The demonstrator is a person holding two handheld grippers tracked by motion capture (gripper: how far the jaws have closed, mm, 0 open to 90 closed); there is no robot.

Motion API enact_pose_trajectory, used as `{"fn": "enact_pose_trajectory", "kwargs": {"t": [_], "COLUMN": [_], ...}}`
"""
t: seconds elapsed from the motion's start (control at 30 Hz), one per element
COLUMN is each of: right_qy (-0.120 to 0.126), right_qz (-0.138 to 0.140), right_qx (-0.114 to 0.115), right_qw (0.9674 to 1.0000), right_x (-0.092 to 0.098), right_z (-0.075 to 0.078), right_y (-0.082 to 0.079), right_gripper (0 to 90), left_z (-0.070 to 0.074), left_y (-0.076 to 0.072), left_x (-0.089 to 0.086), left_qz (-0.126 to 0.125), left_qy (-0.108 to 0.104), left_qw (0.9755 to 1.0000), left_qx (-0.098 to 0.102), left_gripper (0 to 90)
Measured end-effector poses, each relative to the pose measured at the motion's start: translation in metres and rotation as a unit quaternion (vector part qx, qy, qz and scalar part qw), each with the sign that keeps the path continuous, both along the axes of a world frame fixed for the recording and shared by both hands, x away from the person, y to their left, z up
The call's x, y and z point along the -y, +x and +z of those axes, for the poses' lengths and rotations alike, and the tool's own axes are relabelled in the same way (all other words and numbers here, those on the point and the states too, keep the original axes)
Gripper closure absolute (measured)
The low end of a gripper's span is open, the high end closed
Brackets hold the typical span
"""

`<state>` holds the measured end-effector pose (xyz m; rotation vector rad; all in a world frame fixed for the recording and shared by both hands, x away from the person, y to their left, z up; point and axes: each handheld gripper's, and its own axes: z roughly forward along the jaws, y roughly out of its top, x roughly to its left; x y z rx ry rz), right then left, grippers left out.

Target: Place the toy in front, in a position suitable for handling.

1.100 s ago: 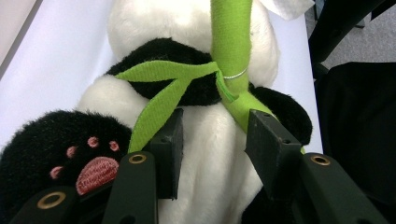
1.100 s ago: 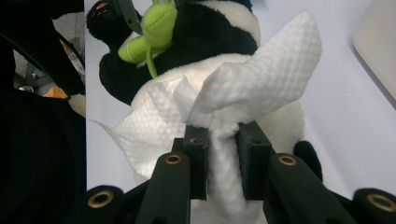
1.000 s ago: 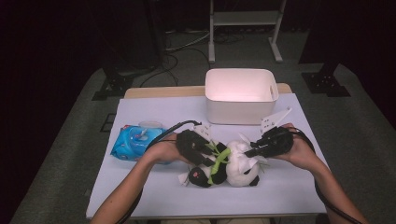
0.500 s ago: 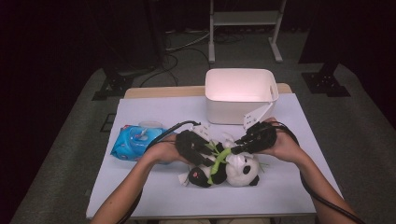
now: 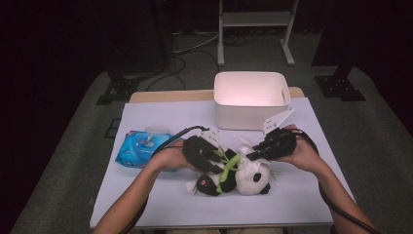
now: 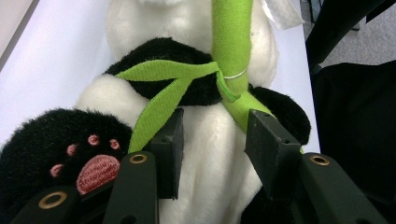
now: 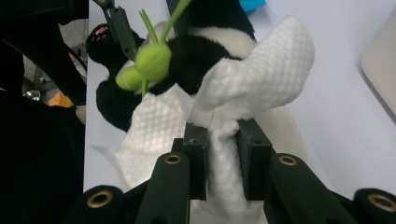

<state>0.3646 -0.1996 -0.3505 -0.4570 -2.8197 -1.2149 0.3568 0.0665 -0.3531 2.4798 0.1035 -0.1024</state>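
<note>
My right tool [image 7: 223, 154] pinches the wipe [image 7: 261, 79] against the panda [image 5: 238, 176], which lies lengthwise across the surface [image 5: 160, 204], its belly clamped by my left tool [image 6: 212, 140].

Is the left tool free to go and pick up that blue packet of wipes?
Probably not yet: the left tool is clamped on the panda toy. The blue packet lies unobstructed beside that hand.
</note>
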Motion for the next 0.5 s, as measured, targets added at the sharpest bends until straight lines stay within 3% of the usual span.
{"fn": "enact_pose_trajectory", "kwargs": {"t": [0.13,0.23,0.27,0.4,0.5], "right_qy": [-0.003,-0.003,0.007,-0.012,-0.008], "right_qz": [0.000,-0.013,-0.020,-0.037,-0.042], "right_qx": [-0.002,-0.010,-0.022,-0.017,-0.022], "right_qw": [1.0000,0.9999,0.9995,0.9991,0.9989], "right_x": [-0.001,0.010,0.017,0.029,0.034], "right_z": [0.001,-0.002,-0.004,-0.008,-0.009], "right_y": [0.001,0.001,0.000,-0.003,-0.002], "right_gripper": [75.7,75.9,75.9,76.0,76.1], "left_z": [0.000,0.001,0.001,0.002,0.002], "left_y": [0.000,0.000,0.000,0.000,-0.001], "left_x": [-0.001,0.000,0.001,0.002,0.001], "left_qz": [0.000,-0.003,-0.003,-0.005,-0.005], "left_qy": [-0.001,0.001,0.002,0.008,0.006], "left_qw": [1.0000,1.0000,1.0000,1.0000,1.0000], "left_qx": [-0.001,0.003,0.003,0.004,0.003], "left_gripper": [56.9,56.9,56.9,56.9,56.9]}}
